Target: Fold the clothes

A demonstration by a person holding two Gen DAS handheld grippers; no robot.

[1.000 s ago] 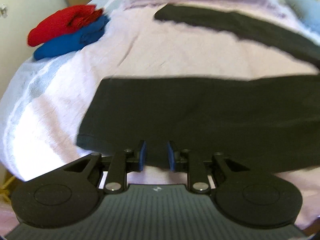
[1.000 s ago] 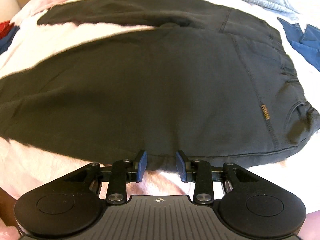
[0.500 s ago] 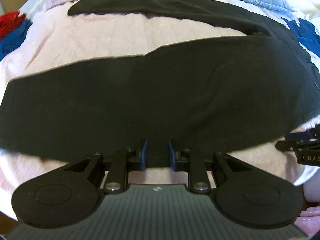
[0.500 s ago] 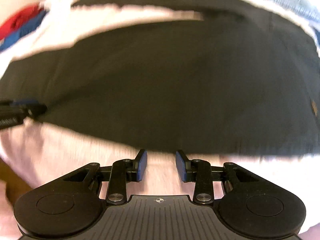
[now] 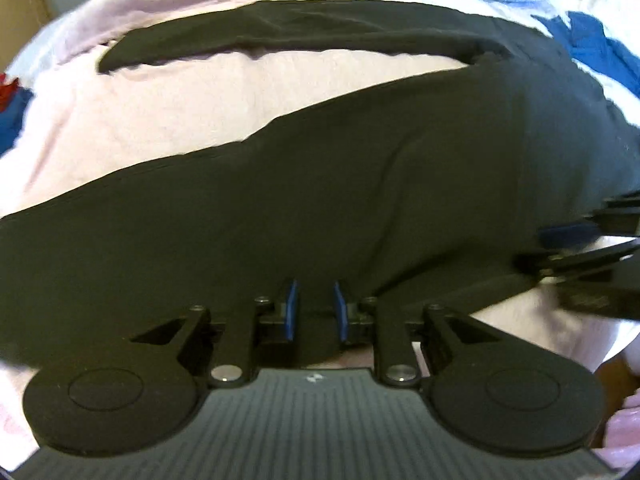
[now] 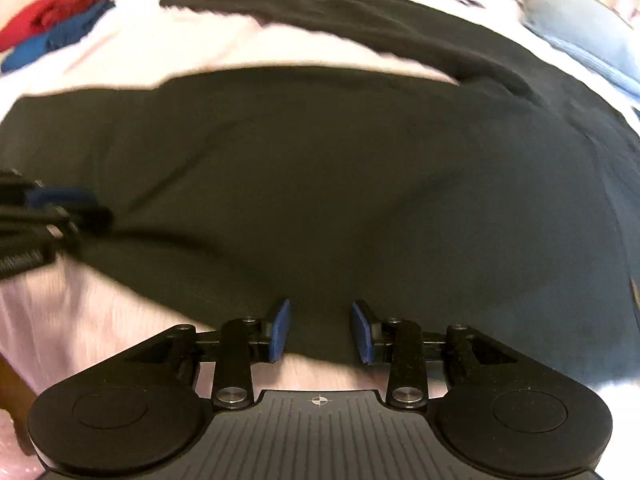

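Observation:
A pair of black trousers (image 5: pixel 320 184) lies spread on the pink sheet (image 5: pixel 160 100), one leg stretched along the far side (image 5: pixel 280 36). My left gripper (image 5: pixel 316 304) is open with its blue pads astride the near hem of the closer leg. My right gripper (image 6: pixel 320 330) is open, its blue pads astride the near edge of the trousers (image 6: pixel 340 184). Each gripper shows at the edge of the other's view, the right one (image 5: pixel 560 248) and the left one (image 6: pixel 52 212) both at the fabric's near edge.
A folded red and blue stack (image 6: pixel 52 24) sits at the far left of the bed. Blue clothing (image 5: pixel 596 48) lies at the far right. A light blue pillow (image 6: pixel 592 36) is at the back right.
Both grippers have slid along the near edge of the trousers toward each other. The right gripper pulled off the cloth and came back onto its edge. Both jaws stay open.

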